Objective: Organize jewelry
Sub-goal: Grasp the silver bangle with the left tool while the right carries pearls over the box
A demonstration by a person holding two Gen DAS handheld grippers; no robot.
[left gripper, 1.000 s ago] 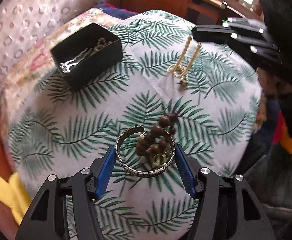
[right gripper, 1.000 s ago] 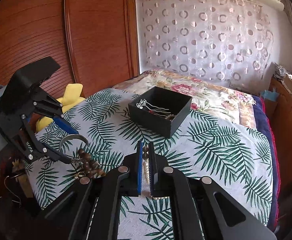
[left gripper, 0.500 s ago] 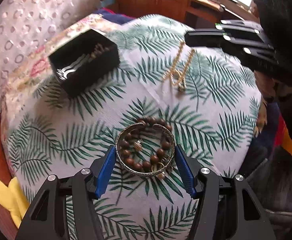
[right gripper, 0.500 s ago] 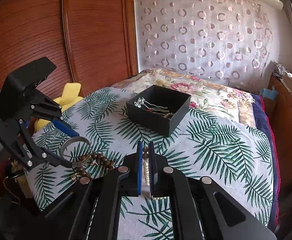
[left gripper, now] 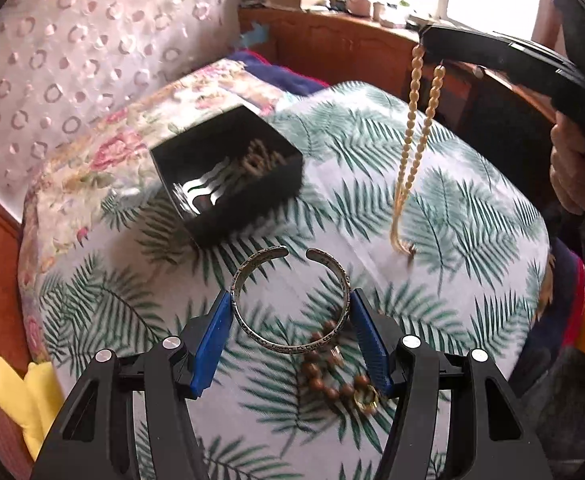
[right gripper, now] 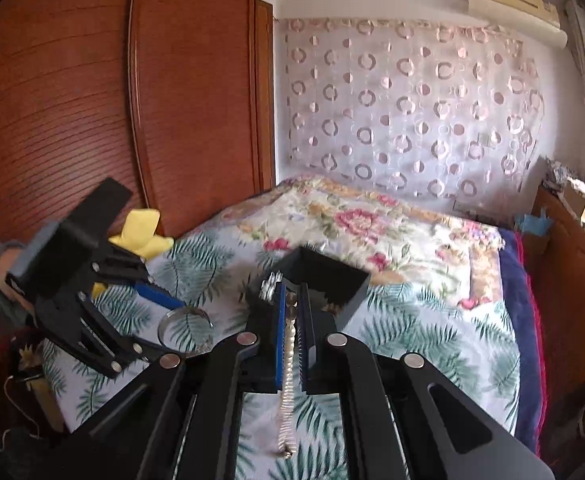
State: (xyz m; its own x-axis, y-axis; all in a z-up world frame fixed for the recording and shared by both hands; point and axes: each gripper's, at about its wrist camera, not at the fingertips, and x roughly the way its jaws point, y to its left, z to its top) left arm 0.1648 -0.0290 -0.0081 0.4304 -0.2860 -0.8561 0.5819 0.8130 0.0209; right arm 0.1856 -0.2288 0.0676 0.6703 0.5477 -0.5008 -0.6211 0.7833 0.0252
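Two grippers, bangle (left gripper: 290,300) and necklace (left gripper: 412,136)

Silver cuff (left gripper: 290,300) raised; cream bead necklace (left gripper: 412,148) hanging; wooden bead bracelet (left gripper: 332,372) on cloth; black box (left gripper: 228,172) open.

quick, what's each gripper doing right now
Left gripper: closed on the silver bangle, lifted off the bed.
Right gripper: closed on the bead necklace, which hangs down.

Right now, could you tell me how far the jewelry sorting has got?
Done: a hairpin and a chain lie in the black box. In hand: the left tool grips the silver cuff; the right tool dangles the pearl necklace. Left: the wooden bead bracelet on the bedspread.
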